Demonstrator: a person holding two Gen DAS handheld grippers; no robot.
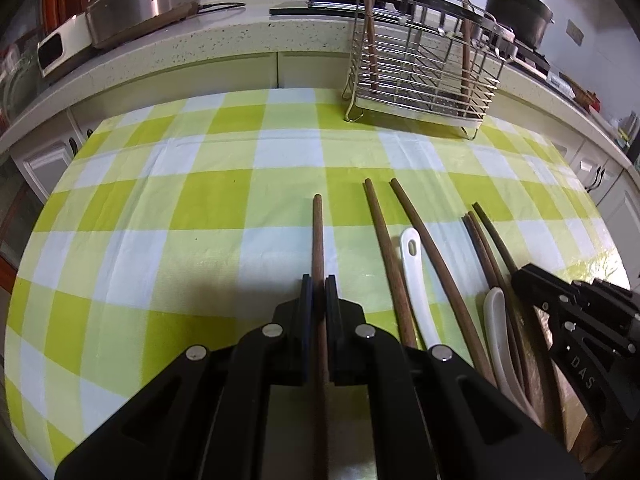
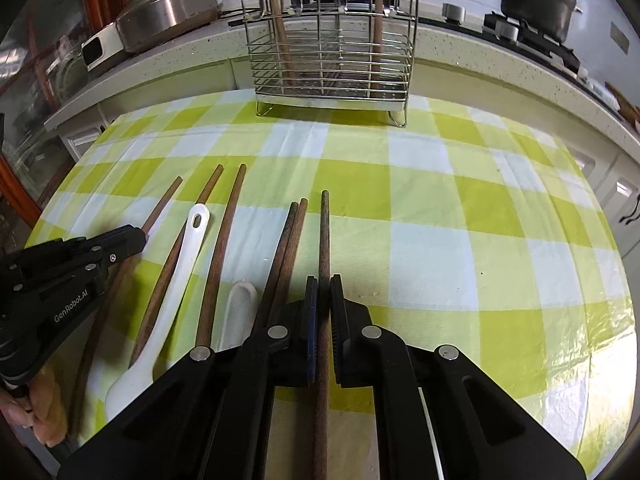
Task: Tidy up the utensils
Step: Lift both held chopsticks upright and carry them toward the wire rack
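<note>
I read the left gripper at the lower centre of the left wrist view. Its fingers pinch a brown wooden chopstick, which runs straight up the frame between the pads and ends over the checked cloth on the tabletop.

I read the right gripper at the lower centre of the right wrist view. Its fingers pinch a darker stick the same way, its tip pointing toward the top of the frame.

Loose utensils lie on the cloth between the two grippers. In the right wrist view, a pair of sticks lies touching each other just left of the held one. Further left is a small white spoon, then a long brown stick, then a white ladle-type spoon with a hole in its handle, then another brown stick. All lie roughly parallel, handles toward the top of the frame.

The wire rack stands at the upper centre of the right wrist view, at the far edge of the cloth, well apart from both grippers. Two wooden sticks stand in it: one leaning at its left end, one nearly upright toward its right end.

A black pot sits at the upper right, and a steel pan at the upper left, both on the counter behind.
</note>
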